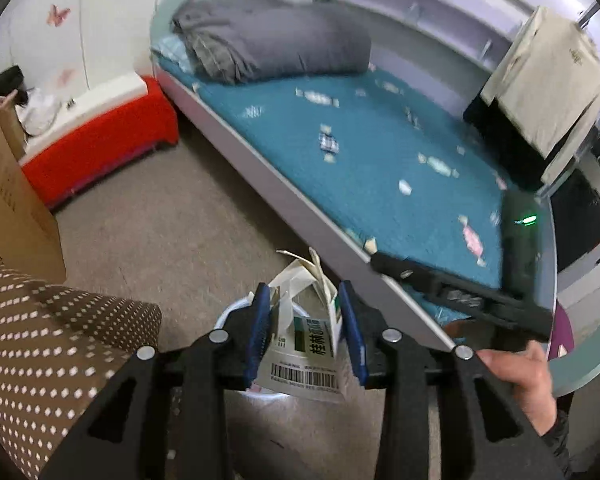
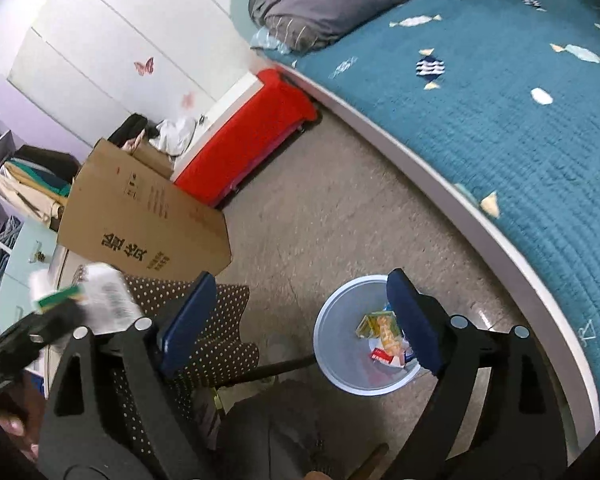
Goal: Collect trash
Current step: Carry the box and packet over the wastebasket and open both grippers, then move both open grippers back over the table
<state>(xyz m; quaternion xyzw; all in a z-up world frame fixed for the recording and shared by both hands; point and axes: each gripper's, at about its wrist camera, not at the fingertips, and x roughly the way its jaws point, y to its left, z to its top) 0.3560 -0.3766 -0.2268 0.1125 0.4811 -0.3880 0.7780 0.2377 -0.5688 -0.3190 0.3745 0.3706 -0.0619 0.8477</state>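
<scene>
Medicine box, white with a green band and a barcode, sits between my left gripper fingers, over the pale blue waste bin whose rim shows just behind and below it. The blue pads flank both box sides; I can't tell if they press or have let go, too much blur. The box's torn-open flaps point to the far side, barcode end is near me, long axis runs roughly along the fingers. From the right wrist camera the same box shows at far left, blurred, in the left gripper.

My right gripper tilts down over the floor, fingers wide apart, nothing between them. Its right pad overlaps the bin's near-right rim in view. In the left wrist view the right gripper is a black blur at right with a hand gripping it.

The bin stands on the beige floor, near the white bed frame. Inside it: yellow packets and a red-and-white box. The bed has a teal candy-print quilt and a grey folded duvet at the far end. A red bench lies far left by the white wardrobe, with a cardboard box nearer. A brown polka-dot chair cushion is at near left.
</scene>
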